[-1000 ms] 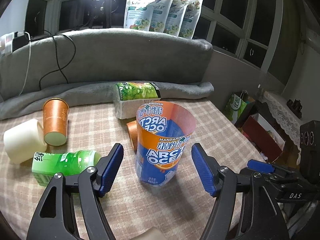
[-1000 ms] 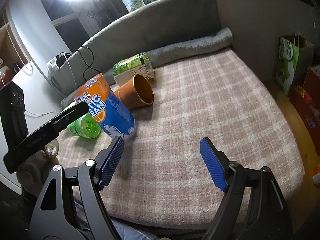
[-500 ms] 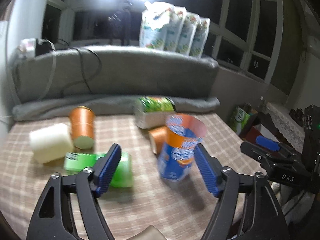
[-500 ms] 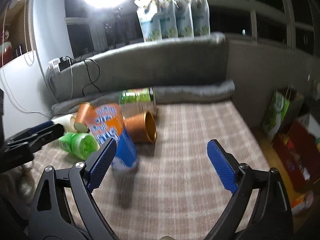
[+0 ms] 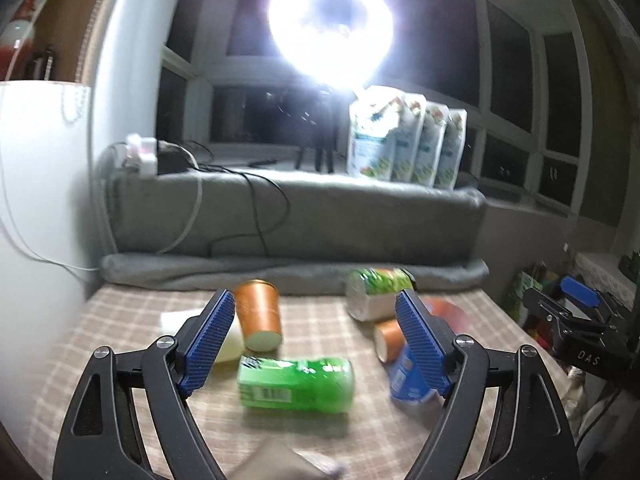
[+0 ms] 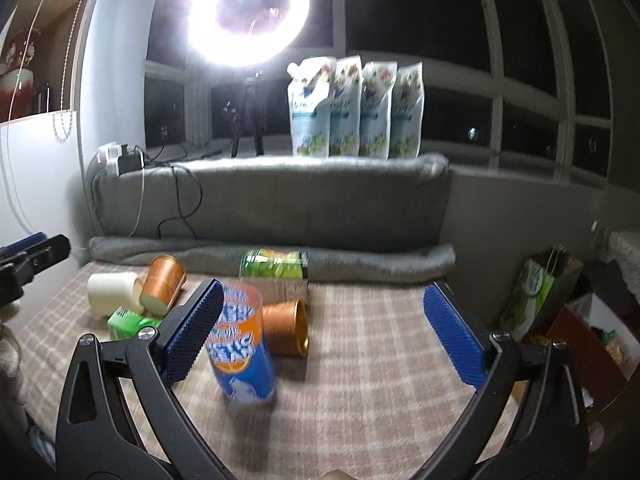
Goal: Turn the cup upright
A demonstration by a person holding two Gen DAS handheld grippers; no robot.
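Note:
The blue and orange Arctic Ocean cup (image 6: 242, 344) stands upright on the checked cloth, open end up. In the left wrist view it (image 5: 408, 376) is partly hidden behind the right finger. My left gripper (image 5: 316, 344) is open and empty, pulled back from the cup. My right gripper (image 6: 320, 332) is open and empty, with the cup just inside its left finger. The right gripper also shows at the right edge of the left wrist view (image 5: 576, 312).
A green bottle (image 5: 298, 378), two orange cups (image 5: 259, 314) (image 6: 286, 326), a cream cup (image 6: 112, 298) and a green-labelled can (image 6: 276, 270) lie on the cloth (image 6: 380, 340). A grey cushion (image 6: 272, 208) backs the table. Bags (image 6: 532, 292) stand at the right.
Both grippers have pulled back and up from the standing cup. The left gripper let go of the cup and the view has tilted up toward the ring light.

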